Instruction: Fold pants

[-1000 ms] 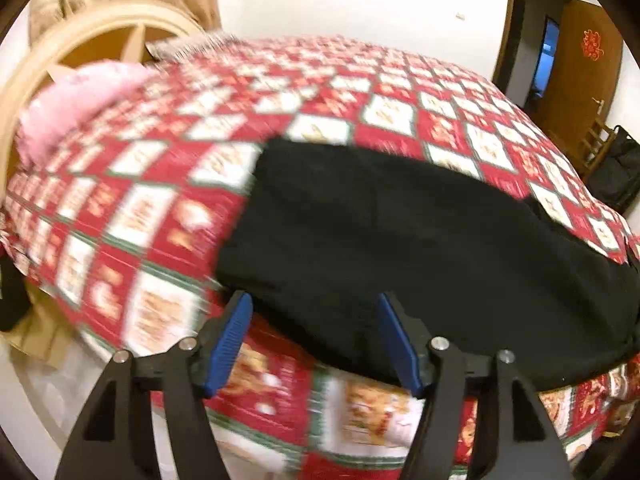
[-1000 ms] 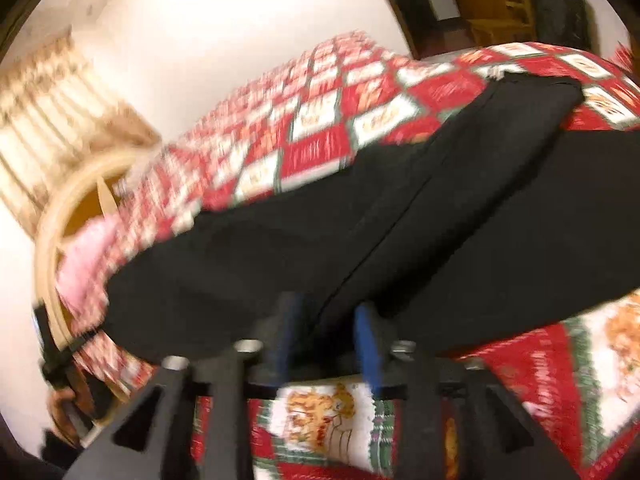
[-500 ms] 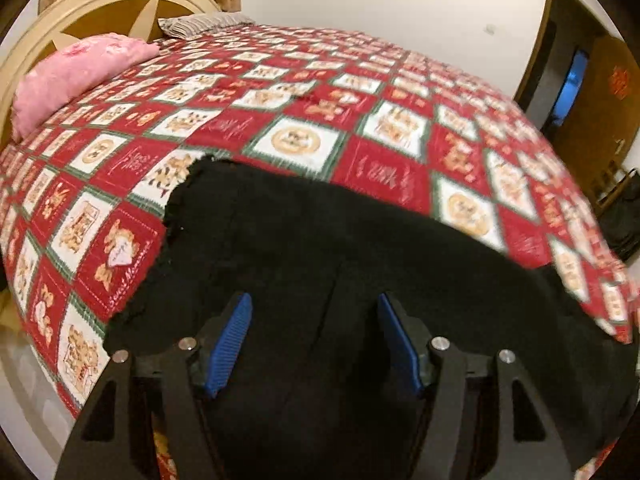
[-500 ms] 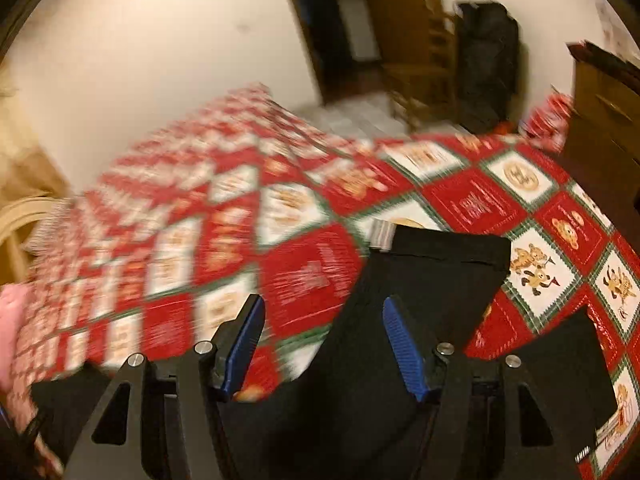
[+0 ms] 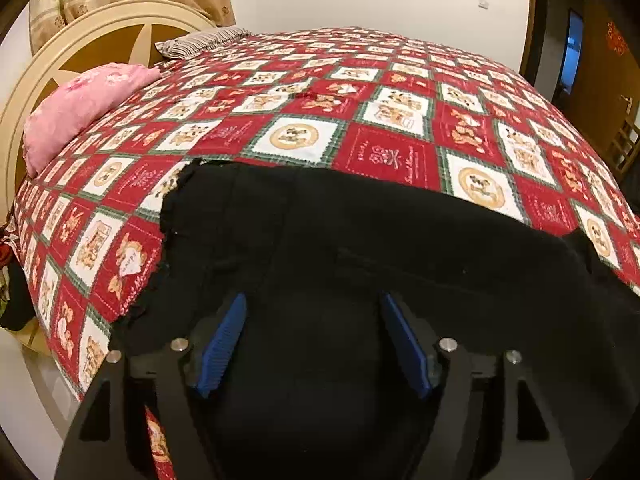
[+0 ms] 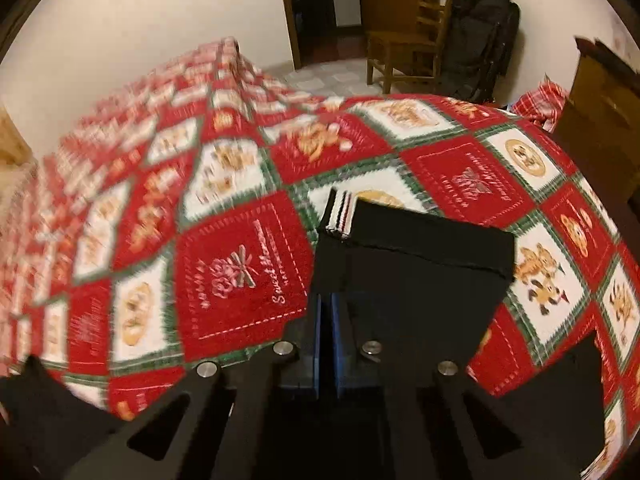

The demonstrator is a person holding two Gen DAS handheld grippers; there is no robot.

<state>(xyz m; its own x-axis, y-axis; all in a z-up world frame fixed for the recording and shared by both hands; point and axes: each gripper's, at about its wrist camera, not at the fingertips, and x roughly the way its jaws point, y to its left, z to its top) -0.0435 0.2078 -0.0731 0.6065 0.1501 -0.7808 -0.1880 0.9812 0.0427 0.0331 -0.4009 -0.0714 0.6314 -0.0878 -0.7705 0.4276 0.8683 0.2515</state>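
- Pants [image 5: 360, 248] of black fabric are laid across the near part of a bed, on a red, white and green patchwork bedspread [image 5: 396, 156].
- From the left wrist view, the black fabric is seen to stretch from a rough, frayed-looking edge on the left side toward the right border of the picture.
- The left gripper [image 5: 314, 340] is held over the fabric with its blue pads [image 5: 224, 344] spread wide, and the jaws are opening at this moment; black fabric fills the gap between them, but whether the pads touch it cannot be told.
- The right gripper [image 6: 329, 340] is seen with its two blue pads pressed together, almost no gap being left between them.
- A hemmed end of the pants [image 6: 420, 264] lies just ahead of the right gripper; the left edge of this fabric runs down to the closed pads, but whether it is truly pinched cannot be told.
- A striped white band [image 6: 339, 216] is seen at the far left corner of that hemmed end.
- A pink pillow [image 5: 84, 108] is placed at the head of the bed, beside a cream headboard [image 5: 80, 44].
- A wooden chair [image 6: 404, 52] and a black bag [image 6: 480, 36] are seen near the far wall.
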